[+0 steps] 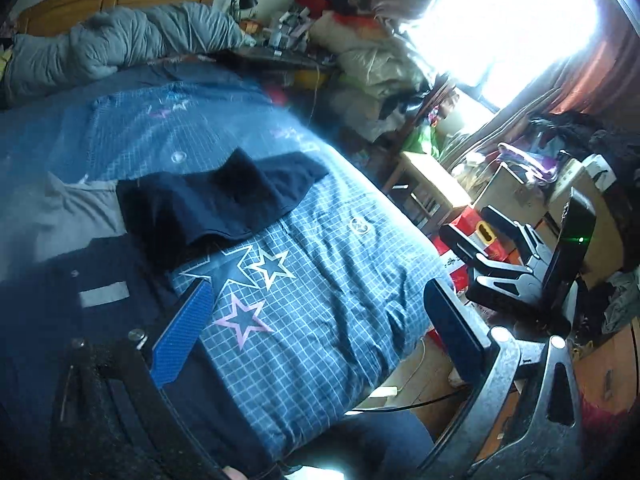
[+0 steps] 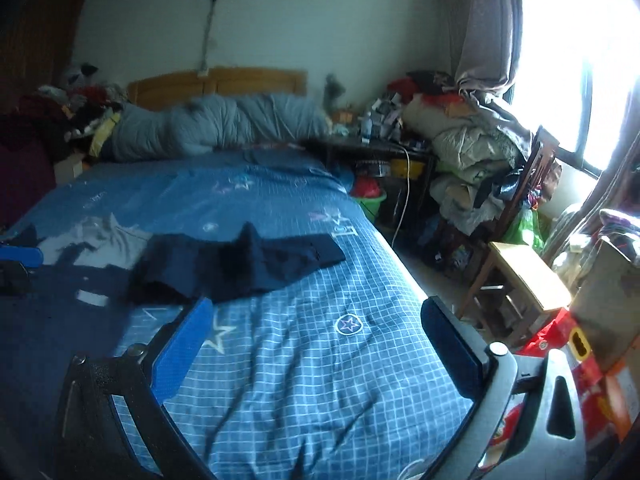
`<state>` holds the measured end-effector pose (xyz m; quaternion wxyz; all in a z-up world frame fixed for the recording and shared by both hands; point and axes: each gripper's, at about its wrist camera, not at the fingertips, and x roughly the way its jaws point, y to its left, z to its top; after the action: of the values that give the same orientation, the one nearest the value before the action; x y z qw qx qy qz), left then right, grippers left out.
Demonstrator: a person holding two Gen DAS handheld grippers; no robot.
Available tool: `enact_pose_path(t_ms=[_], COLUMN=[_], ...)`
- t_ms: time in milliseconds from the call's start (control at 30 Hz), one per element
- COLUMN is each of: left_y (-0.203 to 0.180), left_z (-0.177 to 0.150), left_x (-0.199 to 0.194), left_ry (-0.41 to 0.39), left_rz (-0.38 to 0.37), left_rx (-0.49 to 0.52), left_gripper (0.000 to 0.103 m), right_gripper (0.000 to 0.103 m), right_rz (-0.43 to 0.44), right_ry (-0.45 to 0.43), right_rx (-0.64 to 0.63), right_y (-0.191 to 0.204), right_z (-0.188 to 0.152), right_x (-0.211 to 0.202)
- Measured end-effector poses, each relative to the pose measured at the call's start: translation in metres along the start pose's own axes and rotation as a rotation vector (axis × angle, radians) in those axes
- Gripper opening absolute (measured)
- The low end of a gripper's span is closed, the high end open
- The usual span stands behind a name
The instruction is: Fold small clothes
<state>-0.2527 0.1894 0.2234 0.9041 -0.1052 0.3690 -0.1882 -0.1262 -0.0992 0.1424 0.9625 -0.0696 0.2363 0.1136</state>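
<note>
Blue checked bedding (image 2: 304, 380) carried a dark garment (image 2: 240, 268), rumpled. Both left gripper (image 1: 320, 332) and right gripper (image 2: 320, 344) hovered, jaws apart, empty. Next probably needed pinching its edges.

One dark navy garment (image 2: 236, 266) frame centre; one grey garment (image 2: 100, 242) left; one rolled grey duvet (image 2: 216, 124) upper centre; one wooden stool (image 2: 524, 276) right.

Left wrist view low and close over the bed (image 1: 320, 288), tilted toward the window (image 1: 508, 20), right wrist view higher, facing the headboard (image 2: 216, 82), both sharing the dark garment (image 1: 216, 200).
</note>
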Motion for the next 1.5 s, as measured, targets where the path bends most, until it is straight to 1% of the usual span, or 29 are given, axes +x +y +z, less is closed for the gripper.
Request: enact_pose_path(t_ms=[67, 100, 167, 200, 233, 300, 333, 367, 400, 467, 533, 600, 667, 733, 767, 833, 933, 967, 1033, 1067, 1100, 1200, 1233, 1267, 1300, 1333, 1367, 1433, 1500], left_y=[-0.012, -0.016, -0.025, -0.034, -0.042, -0.058, -0.061, -0.067, -0.071, -0.069, -0.058, -0.042, -0.023, -0.008, 0.0, 0.007, 0.015, 0.021, 0.031, 0.033, 0.032, 0.025, 0.026, 0.03, 0.036, 0.041, 0.048, 0.064, 0.088], left_z=[-0.001, -0.002, 0.0, -0.001, -0.002, -0.004, -0.003, -0.003, -0.004, -0.006, -0.008, -0.009, -0.011, -0.014, -0.012, -0.01, -0.006, -0.007, -0.01, -0.008, -0.004, 0.018, 0.025, 0.029, 0.032, 0.031, 0.03, 0.019, 0.01], left_x=[-0.046, -0.067, -0.096, -0.103, -0.117, -0.141, -0.145, -0.15, -0.154, -0.165, -0.179, -0.191, -0.209, -0.229, -0.239, -0.261, -0.297, -0.313, -0.342, -0.353, -0.361, -0.375, -0.374, -0.372, -0.367, -0.358, -0.345, -0.315, -0.275], left_ry=[-0.047, -0.065, -0.088, -0.1, -0.124, -0.158, -0.158, -0.163, -0.172, -0.21, -0.27, -0.346, -0.425, -0.508, -0.551, -0.633, -0.769, -0.847, -1.012, -1.074, -1.116, -1.139, -1.123, -1.103, -1.078, -1.047, -1.012, -0.932, -0.811], left_rz=[-0.039, -0.077, -0.167, -0.193, -0.213, -0.269, -0.3, -0.327, -0.335, -0.318, -0.278, -0.243, -0.219, -0.192, -0.17, -0.092, 0.066, 0.097, 0.165, 0.229, 0.319, 0.653, 0.728, 0.778, 0.813, 0.844, 0.876, 0.907, 0.896], left_rx=[0.012, -0.005, -0.04, -0.035, -0.022, -0.002, 0.004, 0.017, 0.034, 0.058, 0.06, 0.032, -0.012, -0.049, -0.057, -0.044, -0.046, -0.062, -0.096, -0.106, -0.101, -0.005, 0.026, 0.049, 0.07, 0.094, 0.114, 0.134, 0.125], left_gripper=[0.103, 0.103, 0.103, 0.103, 0.103, 0.103, 0.103, 0.103, 0.103, 0.103, 0.103, 0.103, 0.103, 0.103, 0.103, 0.103, 0.103, 0.103, 0.103, 0.103, 0.103, 0.103, 0.103, 0.103, 0.103, 0.103, 0.103, 0.103, 0.103], right_gripper=[0.103, 0.103, 0.103, 0.103, 0.103, 0.103, 0.103, 0.103, 0.103, 0.103, 0.103, 0.103, 0.103, 0.103, 0.103, 0.103, 0.103, 0.103, 0.103, 0.103, 0.103, 0.103, 0.103, 0.103, 0.103, 0.103, 0.103, 0.103, 0.103], right_rz=[0.004, 0.006, 0.02, 0.06, 0.138, 0.358, 0.468, 0.546, 0.593, 0.68, 0.773, 0.826, 0.919, 1.002, 1.024, 1.003, 0.921, 0.885, 0.818, 0.777, 0.743, 0.601, 0.542, 0.482, 0.437, 0.419, 0.425, 0.445, 0.468], right_ry=[-0.057, -0.081, -0.139, -0.179, -0.222, -0.294, -0.303, -0.276, -0.236, -0.141, -0.009, 0.097, 0.175, 0.218, 0.21, 0.15, 0.092, 0.057, -0.064, -0.147, -0.227, -0.517, -0.605, -0.668, -0.696, -0.671, -0.605, -0.437, -0.249], right_rx=[0.012, 0.023, 0.045, 0.078, 0.131, 0.278, 0.335, 0.358, 0.347, 0.344, 0.32, 0.226, 0.127, -0.027, -0.118, -0.214, -0.229, -0.241, -0.301, -0.34, -0.366, -0.392, -0.378, -0.355, -0.332, -0.327, -0.338, -0.318, -0.217], right_y=[0.011, 0.017, 0.029, 0.034, 0.039, 0.051, 0.063, 0.081, 0.106, 0.157, 0.211, 0.265, 0.313, 0.352, 0.364, 0.375, 0.368, 0.363, 0.359, 0.355, 0.346, 0.324, 0.314, 0.307, 0.302, 0.298, 0.296, 0.286, 0.266], right_z=[0.005, 0.009, 0.02, 0.026, 0.03, 0.031, 0.029, 0.027, 0.026, 0.015, -0.005, -0.028, -0.052, -0.073, -0.076, -0.073, -0.049, -0.038, -0.016, 0.001, 0.016, 0.058, 0.065, 0.067, 0.066, 0.067, 0.065, 0.051, 0.034], right_x=[-0.04, -0.058, -0.089, -0.105, -0.121, -0.136, -0.133, -0.127, -0.12, -0.1, -0.082, -0.082, -0.095, -0.108, -0.116, -0.125, -0.125, -0.129, -0.163, -0.176, -0.193, -0.241, -0.254, -0.261, -0.26, -0.251, -0.236, -0.195, -0.143])
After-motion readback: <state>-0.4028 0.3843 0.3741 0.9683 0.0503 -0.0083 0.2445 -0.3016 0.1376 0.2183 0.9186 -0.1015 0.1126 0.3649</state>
